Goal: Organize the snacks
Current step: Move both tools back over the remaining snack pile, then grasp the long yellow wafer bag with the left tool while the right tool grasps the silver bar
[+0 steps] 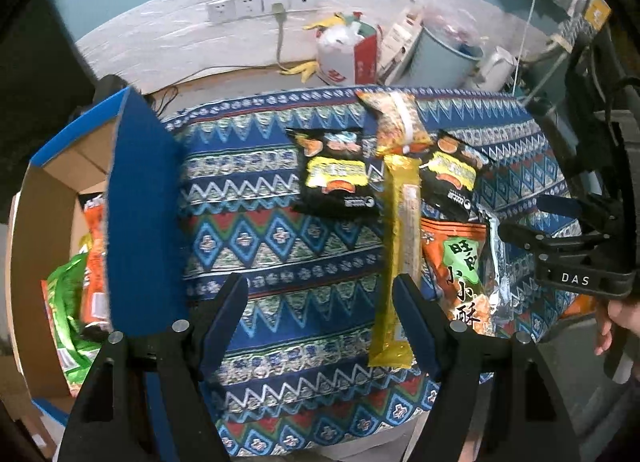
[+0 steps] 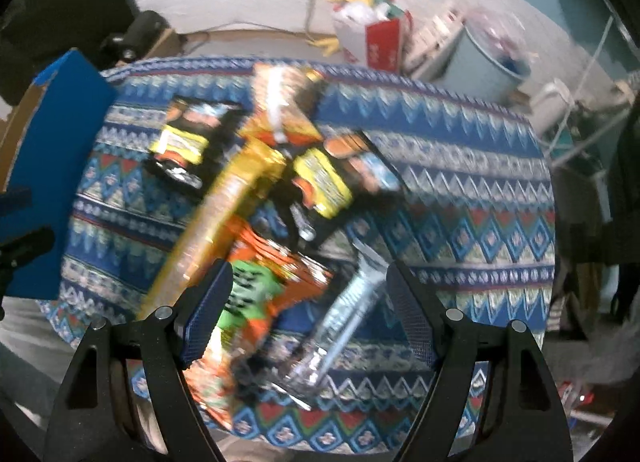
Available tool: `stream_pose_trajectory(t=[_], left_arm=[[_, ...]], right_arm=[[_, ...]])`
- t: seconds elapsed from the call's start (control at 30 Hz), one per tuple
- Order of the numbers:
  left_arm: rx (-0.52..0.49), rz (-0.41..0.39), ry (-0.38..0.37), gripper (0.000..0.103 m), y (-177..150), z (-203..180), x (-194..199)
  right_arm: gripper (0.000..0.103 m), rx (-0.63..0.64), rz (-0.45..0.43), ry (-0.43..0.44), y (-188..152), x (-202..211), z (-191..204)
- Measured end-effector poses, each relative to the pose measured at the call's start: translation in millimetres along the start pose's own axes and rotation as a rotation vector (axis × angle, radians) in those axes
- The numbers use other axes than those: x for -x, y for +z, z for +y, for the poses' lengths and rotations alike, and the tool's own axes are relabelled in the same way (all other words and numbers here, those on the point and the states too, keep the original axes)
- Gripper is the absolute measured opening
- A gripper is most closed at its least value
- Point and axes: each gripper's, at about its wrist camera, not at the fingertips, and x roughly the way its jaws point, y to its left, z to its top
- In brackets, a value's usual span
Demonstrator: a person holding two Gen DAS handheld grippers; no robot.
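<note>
Snack packets lie on a table with a patterned cloth (image 1: 280,246). Two black packets (image 1: 336,173) (image 1: 452,173), a long yellow packet (image 1: 400,246), an orange packet with a green label (image 1: 460,262), a silver packet (image 1: 498,262) and an orange-yellow packet (image 1: 396,121) lie at the right. My left gripper (image 1: 320,298) is open and empty above the cloth, its right finger beside the yellow packet. My right gripper (image 2: 308,298) is open, above the orange packet (image 2: 256,290) and the silver packet (image 2: 348,310); it also shows in the left wrist view (image 1: 568,238).
A cardboard box with blue flaps (image 1: 140,197) stands at the table's left and holds green and orange packets (image 1: 76,302). Behind the table are a wall with sockets (image 1: 260,3), a red and white bag (image 1: 352,57), a pale blue bin (image 1: 444,57) and a white kettle (image 1: 496,67).
</note>
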Motion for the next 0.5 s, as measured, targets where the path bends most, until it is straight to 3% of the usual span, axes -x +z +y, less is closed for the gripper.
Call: stream_pose_trajectory(t=[0.2, 0.5], left_arm=[[-0.056, 0.055, 0.045, 0.076, -3, -21, -27], [-0.063, 0.127, 0.045, 0.076, -4, -38, -58]], right_arm=[[0.079, -0.054, 0.089, -0.026, -17, -28, -15], [0.079, -0.028, 0.183, -0.027, -36, -65, -9]])
